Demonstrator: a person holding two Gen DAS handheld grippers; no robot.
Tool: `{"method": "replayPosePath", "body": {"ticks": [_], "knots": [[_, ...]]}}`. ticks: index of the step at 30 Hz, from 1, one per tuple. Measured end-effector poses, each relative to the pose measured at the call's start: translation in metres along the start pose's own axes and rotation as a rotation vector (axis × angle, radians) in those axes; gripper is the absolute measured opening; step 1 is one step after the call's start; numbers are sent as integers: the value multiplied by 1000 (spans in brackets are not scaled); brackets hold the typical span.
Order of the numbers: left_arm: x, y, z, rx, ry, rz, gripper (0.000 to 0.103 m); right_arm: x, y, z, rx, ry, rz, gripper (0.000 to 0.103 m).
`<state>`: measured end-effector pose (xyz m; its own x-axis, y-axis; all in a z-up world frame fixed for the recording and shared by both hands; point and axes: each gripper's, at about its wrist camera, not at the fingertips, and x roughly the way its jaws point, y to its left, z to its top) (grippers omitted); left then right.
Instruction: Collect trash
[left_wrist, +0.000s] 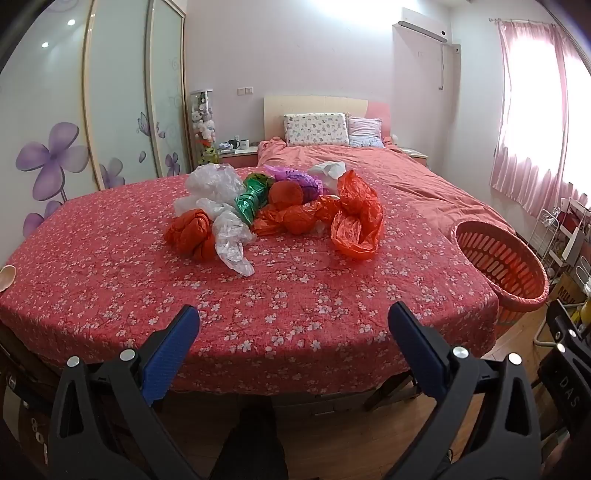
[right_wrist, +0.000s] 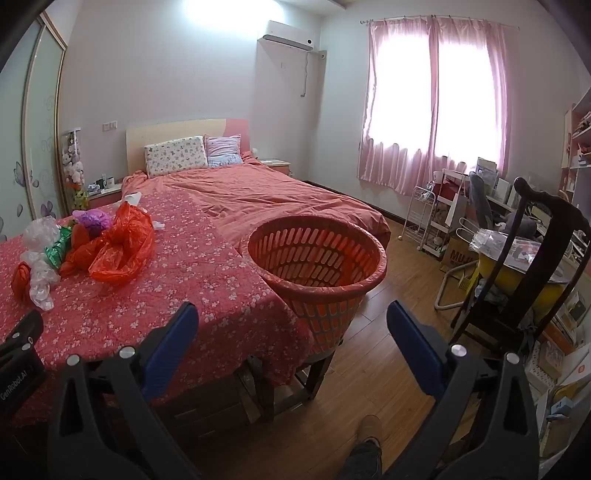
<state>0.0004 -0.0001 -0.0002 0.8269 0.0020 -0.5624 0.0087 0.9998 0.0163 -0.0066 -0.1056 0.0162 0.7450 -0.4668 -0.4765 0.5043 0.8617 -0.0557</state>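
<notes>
On the bed: a red bedspread (left_wrist: 258, 302) printed with small white flowers covers the near end, and a heap of crumpled plastic bags (left_wrist: 280, 210) lies on it near the middle.
Bag colours: mostly orange-red, with clear and white ones at the left of the heap, one shiny green, one purple toward the back.
Largest bag: an orange-red bag (right_wrist: 122, 247) lies loose and open at the right edge of the heap.
Basket: an orange slotted laundry basket (right_wrist: 317, 291) stands at the bed's right corner, just beside the bedspread, on a low wooden stool; nothing shows inside it.
Basket and bags: well apart, with bare bedspread between them.
Left gripper (left_wrist: 293, 323): its blue-padded fingers stand wide apart and grasp nothing, hovering off the foot of the bed and aimed at the heap.
Right gripper (right_wrist: 291, 321): fingers likewise spread wide with nothing between them, pointing toward the basket.
Far end of bed: two pillows (left_wrist: 317, 129) lean against a pale headboard.
Room: pink curtains (right_wrist: 432, 99) over a bright window on the right, a dark wooden chair (right_wrist: 532, 258) near cluttered shelves, a wardrobe with purple flower decals (left_wrist: 51, 158) on the left.
</notes>
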Motion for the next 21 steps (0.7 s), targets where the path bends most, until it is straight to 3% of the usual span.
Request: {"method": "replayPosePath", "body": {"ticks": [21], "knots": [[0, 0, 0, -2, -3, -2, 101, 0, 1, 0, -2, -2, -3, 99]]}}
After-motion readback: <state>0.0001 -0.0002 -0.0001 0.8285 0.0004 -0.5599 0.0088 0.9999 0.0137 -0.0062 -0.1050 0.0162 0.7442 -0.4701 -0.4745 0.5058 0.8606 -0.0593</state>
